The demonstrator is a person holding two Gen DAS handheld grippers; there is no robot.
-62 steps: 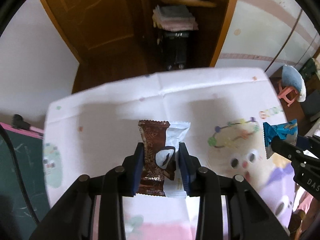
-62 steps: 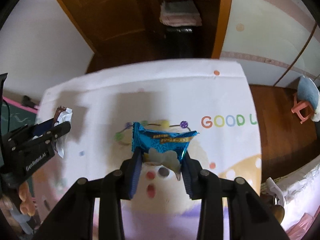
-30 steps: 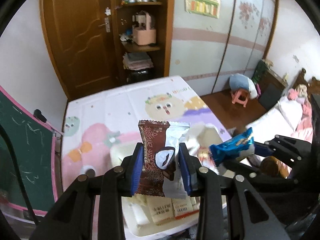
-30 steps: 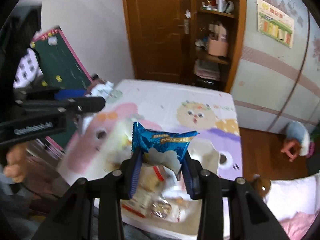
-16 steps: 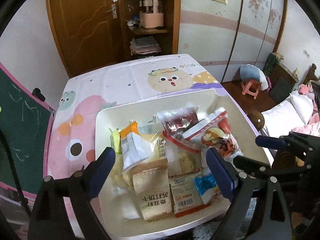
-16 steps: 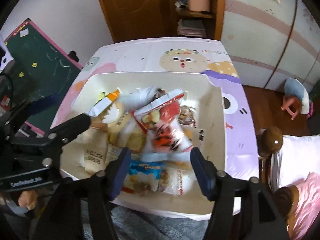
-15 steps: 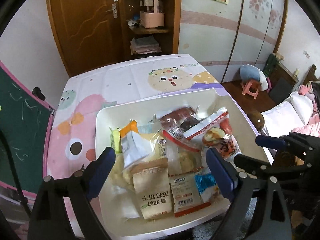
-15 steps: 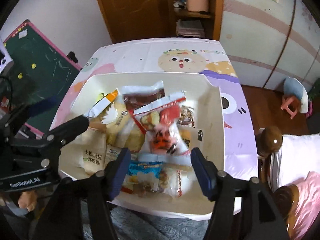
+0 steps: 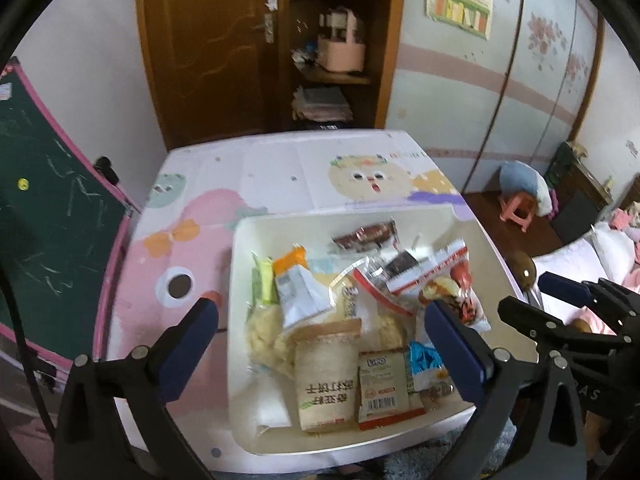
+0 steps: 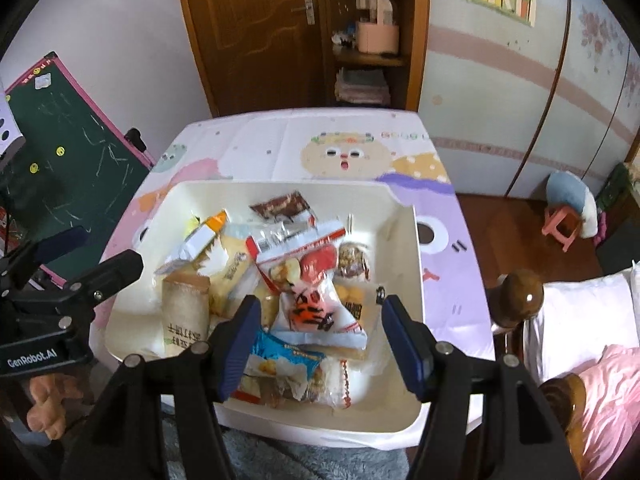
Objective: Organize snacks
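Observation:
A white bin (image 9: pixel 304 220) (image 10: pixel 404 420) on the near edge of the table holds several snack packets. The brown chocolate packet (image 9: pixel 364 236) (image 10: pixel 282 205) lies at the bin's far side. The blue packet (image 9: pixel 426 362) (image 10: pixel 280 356) lies at its near side, next to a red-and-white packet (image 10: pixel 308 276) and a tan biscuit packet (image 9: pixel 326 380). My left gripper (image 9: pixel 322 332) is open and empty above the bin. My right gripper (image 10: pixel 320 344) is open and empty above the bin too; it also shows in the left wrist view (image 9: pixel 568 300).
The table (image 9: pixel 280 168) wears a cartoon-print cloth. A green chalkboard (image 9: pixel 40 200) leans at the left. A wooden door and a shelf (image 10: pixel 372 56) stand behind. A bed (image 10: pixel 580 320), a wooden bedpost knob (image 10: pixel 520 296) and a pink stool (image 10: pixel 560 224) are at the right.
Both grippers carried their packets back from the far table to over the bin, opened, and dropped them in. Both have since risen a little and stayed open.

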